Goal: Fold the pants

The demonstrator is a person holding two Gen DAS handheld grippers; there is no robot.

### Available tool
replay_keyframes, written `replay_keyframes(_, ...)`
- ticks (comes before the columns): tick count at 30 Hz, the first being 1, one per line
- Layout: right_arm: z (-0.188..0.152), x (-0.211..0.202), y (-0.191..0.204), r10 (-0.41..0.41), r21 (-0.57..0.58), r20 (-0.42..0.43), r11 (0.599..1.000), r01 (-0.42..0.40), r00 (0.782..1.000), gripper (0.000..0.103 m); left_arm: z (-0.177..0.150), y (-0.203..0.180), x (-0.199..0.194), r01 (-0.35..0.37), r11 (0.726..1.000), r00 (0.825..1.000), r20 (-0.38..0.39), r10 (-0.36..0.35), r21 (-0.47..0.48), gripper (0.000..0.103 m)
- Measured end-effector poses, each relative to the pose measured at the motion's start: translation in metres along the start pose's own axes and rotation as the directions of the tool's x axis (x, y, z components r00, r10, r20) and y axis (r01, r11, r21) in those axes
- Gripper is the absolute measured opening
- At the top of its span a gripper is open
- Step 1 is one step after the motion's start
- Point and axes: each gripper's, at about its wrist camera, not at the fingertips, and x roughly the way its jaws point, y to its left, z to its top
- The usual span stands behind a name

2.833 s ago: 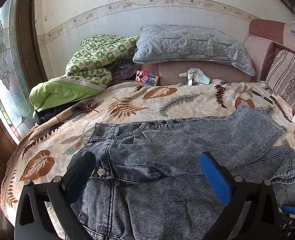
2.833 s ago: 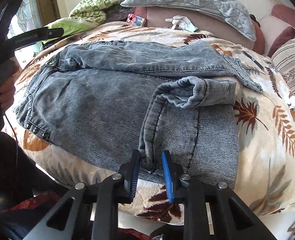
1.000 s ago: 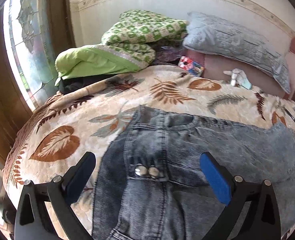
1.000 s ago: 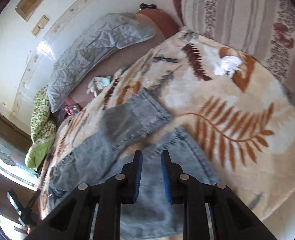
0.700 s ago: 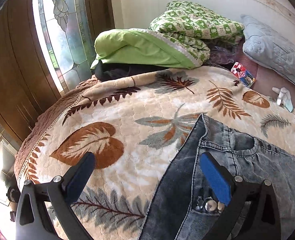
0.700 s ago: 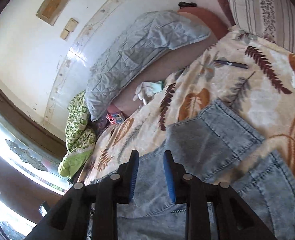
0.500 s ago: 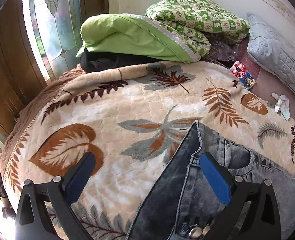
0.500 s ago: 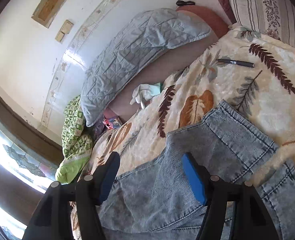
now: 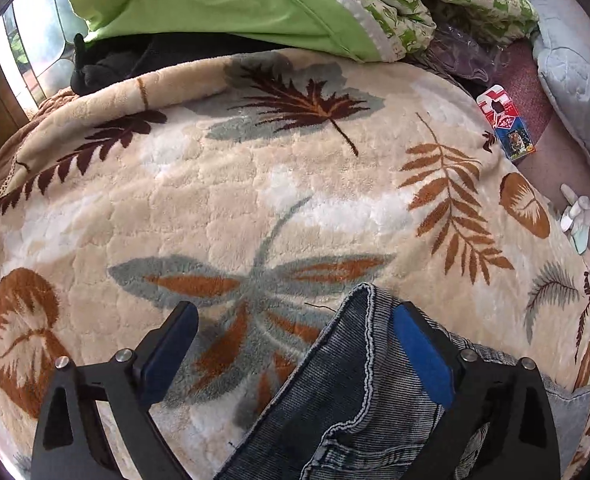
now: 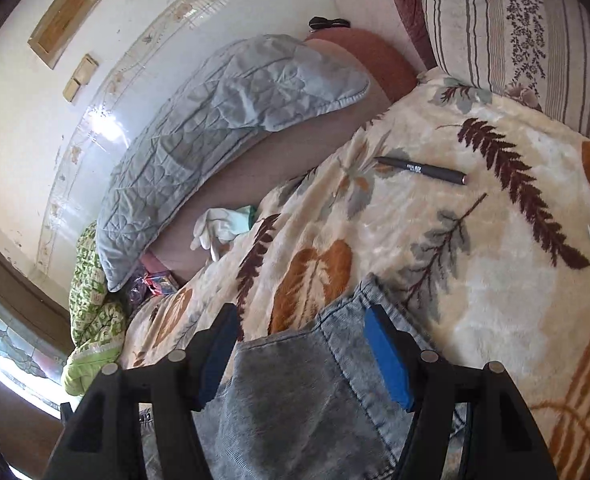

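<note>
**Both grippers let go and line up on the far edge**

We have released the hem: our right gripper (image 10: 301,344), clamped a second ago, now stands apart over the far hem corner of the pants (image 10: 307,392). Our left gripper (image 9: 295,344) is closing around the waistband corner, not yet pinching. The pants lie on the blanket (image 9: 255,184) near its front edge. A pen (image 10: 421,170) and glove (image 10: 219,226) lie well beyond, blocking nothing.

Hand-held gripper (image 10: 301,346) spread over jeans hem (image 10: 347,320) — pen (image 10: 421,169) beyond.

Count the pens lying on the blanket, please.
1. The black pen lies on the leaf-patterned blanket, beyond the jeans. More could be hidden outside these views.
</note>
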Motion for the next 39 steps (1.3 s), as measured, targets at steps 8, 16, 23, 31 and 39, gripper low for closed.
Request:
replay_keyframes(8,0.029,0.025,-0.017,-0.038,-0.03,-0.041,0.999,0.037,0.998,0.069,-0.011,-0.04,-0.003,0.088,0.98,0.996,-0.015,-0.087,0.179,0.042)
replay_keyframes(16,0.032,0.051,-0.033,-0.054,0.006,-0.096,0.998,0.055,0.994,0.069,-0.013,-0.037,-0.007,0.128,0.977,0.992,-0.031,-0.125,0.17,0.022)
replay_keyframes(23,0.026,0.083,-0.028,-0.12,-0.045,-0.15,0.992,0.115,0.981,0.069,-0.011,-0.038,-0.001,0.163,0.979,0.986,-0.053,-0.157,0.127,0.045)
replay_keyframes(31,0.0,0.11,-0.002,-0.296,-0.263,-0.186,0.934,0.242,0.937,0.055,-0.015,-0.041,-0.008,0.159,0.976,0.987,-0.013,-0.159,0.151,0.017)
replay_keyframes(39,0.006,0.071,0.013,-0.193,-0.209,-0.112,0.964,0.167,0.975,0.02,-0.015,-0.038,-0.052,0.237,0.959,0.964,0.081,-0.251,0.153,0.014)
